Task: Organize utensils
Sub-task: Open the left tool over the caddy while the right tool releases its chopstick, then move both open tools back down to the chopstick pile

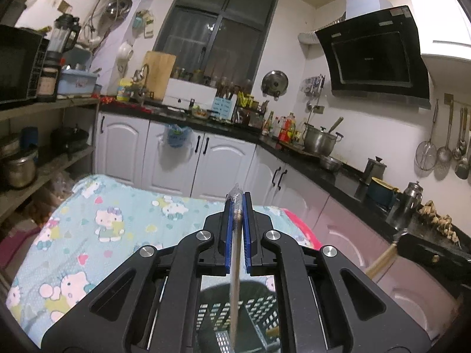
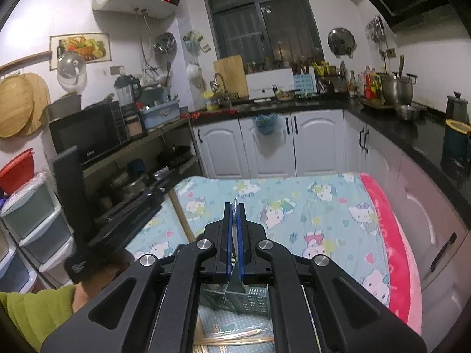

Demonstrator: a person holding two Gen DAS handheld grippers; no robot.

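Both views are taken from just behind a pair of blue-padded fingers, looking forward along them and slightly downward. In the left wrist view, the left gripper [image 1: 239, 206] is seen close at the bottom centre, above a perforated basket [image 1: 235, 317], and the right-hand counter and the range hood [image 1: 379, 56] are faced more fully. In the right wrist view, the right gripper [image 2: 234, 214] fills the foreground, and the left-hand shelving with the microwave [image 2: 88, 132] is taken in. The patterned tablecloth [image 2: 294, 206], the white cabinets [image 2: 318, 144] and the window [image 2: 265, 14] on the far wall are shared by both views.
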